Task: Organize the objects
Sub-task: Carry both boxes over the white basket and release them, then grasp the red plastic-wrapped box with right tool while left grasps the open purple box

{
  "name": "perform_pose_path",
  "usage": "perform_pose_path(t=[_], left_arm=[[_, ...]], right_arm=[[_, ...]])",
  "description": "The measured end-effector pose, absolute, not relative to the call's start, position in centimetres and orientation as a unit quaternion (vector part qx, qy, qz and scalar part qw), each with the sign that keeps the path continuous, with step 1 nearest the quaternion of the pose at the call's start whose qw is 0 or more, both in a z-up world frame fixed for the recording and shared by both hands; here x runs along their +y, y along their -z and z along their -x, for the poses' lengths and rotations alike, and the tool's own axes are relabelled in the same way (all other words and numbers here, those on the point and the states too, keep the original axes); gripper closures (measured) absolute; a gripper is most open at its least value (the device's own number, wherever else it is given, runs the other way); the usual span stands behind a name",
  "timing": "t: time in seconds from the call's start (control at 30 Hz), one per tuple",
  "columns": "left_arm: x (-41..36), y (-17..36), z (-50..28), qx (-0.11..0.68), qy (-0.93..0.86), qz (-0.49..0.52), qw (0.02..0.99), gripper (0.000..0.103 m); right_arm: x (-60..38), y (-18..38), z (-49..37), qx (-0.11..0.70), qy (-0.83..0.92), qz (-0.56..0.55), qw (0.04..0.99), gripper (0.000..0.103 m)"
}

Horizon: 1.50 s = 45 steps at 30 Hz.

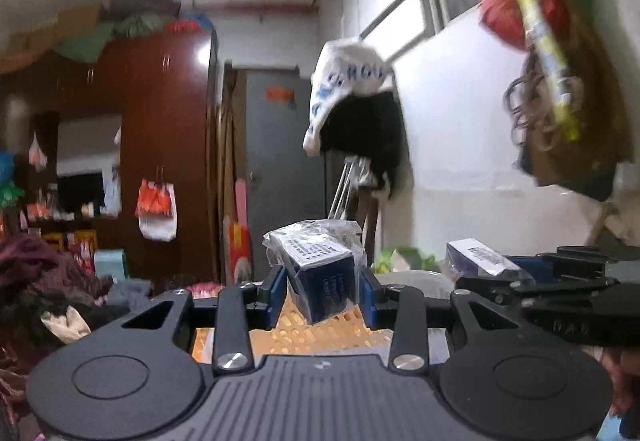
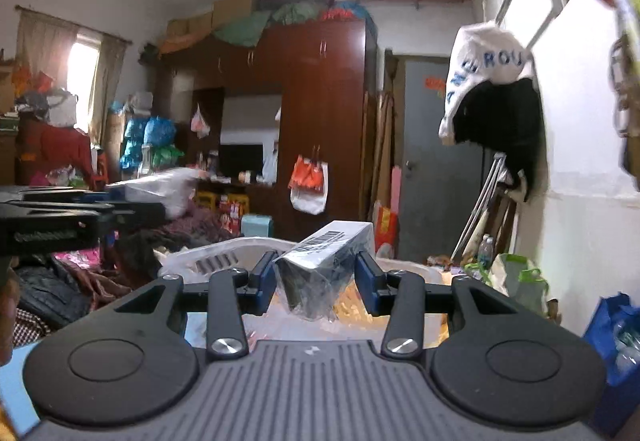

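Ahead of you the dark wardrobe [image 2: 320, 101] walls off the room's far side, with open air above the white basket [image 2: 224, 253]. Your left gripper [image 1: 322, 291] clamps a plastic-wrapped dark box [image 1: 320, 273]; your right gripper [image 2: 316, 283] clamps a second wrapped box [image 2: 328, 257], both raised over the basket.

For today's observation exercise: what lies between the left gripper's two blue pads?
A dark box in clear plastic wrap, clamped between the left gripper pads, label side up. The left wrist view shows this.

A cluttered home bedroom: tall wooden wardrobe [image 2: 320, 113], curtained window [image 2: 80, 77], hanging clothes [image 2: 492, 97].
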State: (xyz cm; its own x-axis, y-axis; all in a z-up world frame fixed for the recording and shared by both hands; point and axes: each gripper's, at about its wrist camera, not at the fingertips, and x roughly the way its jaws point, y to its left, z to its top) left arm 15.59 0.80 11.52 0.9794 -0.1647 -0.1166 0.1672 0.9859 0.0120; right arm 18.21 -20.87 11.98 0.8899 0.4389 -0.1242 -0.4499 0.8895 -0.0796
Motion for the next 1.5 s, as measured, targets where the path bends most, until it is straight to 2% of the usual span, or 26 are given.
perform_pose_path(t=[0.07,0.1,0.13,0.17,0.2,0.23,0.3,0.33,0.57,0.7,0.8,0.87,1.1,1.5], left_arm=[[0.7,-11.4,-18.9,0.094,0.083,-0.007,0.992,0.062],[0.7,-11.2,-20.3,0.11,0.09,-0.003,0.99,0.058],[0.7,-10.9,-21.1,0.117,0.098,-0.005,0.988,0.056],[0.6,-10.6,-21.9,0.121,0.103,-0.015,0.987,0.041],[0.5,-10.3,-22.5,0.126,0.095,-0.018,0.987,0.03],[0.7,-10.0,-22.9,0.13,0.087,-0.013,0.988,0.029],[1.4,-9.6,-22.8,0.135,0.091,0.006,0.987,0.029],[1.9,-9.4,-22.2,0.129,0.097,0.015,0.987,0.029],[4.2,-7.5,-13.6,0.081,0.098,0.005,0.992,0.026],[5.3,-5.2,-9.0,0.072,0.067,-0.007,0.995,0.026],[6.5,-2.5,-6.9,0.087,0.076,0.012,0.993,0.026],[6.8,-1.6,-6.6,0.101,0.089,0.009,0.991,0.026],[4.9,-0.3,-4.3,0.096,0.107,-0.01,0.99,0.026],[2.5,2.1,-4.6,0.126,0.132,-0.047,0.982,0.026]], right_arm=[[-19.9,-12.2,-20.2,0.051,-0.216,0.074,0.972,0.057],[-19.4,-12.1,-20.9,0.056,-0.212,0.087,0.972,0.057],[-19.1,-11.9,-21.4,0.06,-0.214,0.094,0.97,0.053],[-18.6,-11.7,-21.9,0.068,-0.218,0.103,0.968,0.047],[-18.4,-11.5,-22.1,0.073,-0.218,0.112,0.967,0.032],[-18.2,-11.2,-21.9,0.072,-0.21,0.119,0.968,0.016],[-18.2,-10.8,-20.7,0.057,-0.198,0.122,0.971,0.002],[-18.6,-10.6,-19.7,0.052,-0.203,0.114,0.971,0.0],[-22.3,-7.2,-12.2,0.023,-0.197,0.077,0.977,0.0],[-25.0,-4.3,-9.9,0.064,-0.189,0.039,0.979,0.0],[-26.9,-2.9,-8.7,0.062,-0.193,-0.01,0.979,0.0],[-27.1,-2.6,-8.7,0.071,-0.193,-0.002,0.979,0.0],[-27.0,-1.7,-8.2,0.082,-0.201,0.027,0.976,0.029],[-25.0,-0.1,-9.3,0.13,-0.198,0.061,0.97,0.029]])
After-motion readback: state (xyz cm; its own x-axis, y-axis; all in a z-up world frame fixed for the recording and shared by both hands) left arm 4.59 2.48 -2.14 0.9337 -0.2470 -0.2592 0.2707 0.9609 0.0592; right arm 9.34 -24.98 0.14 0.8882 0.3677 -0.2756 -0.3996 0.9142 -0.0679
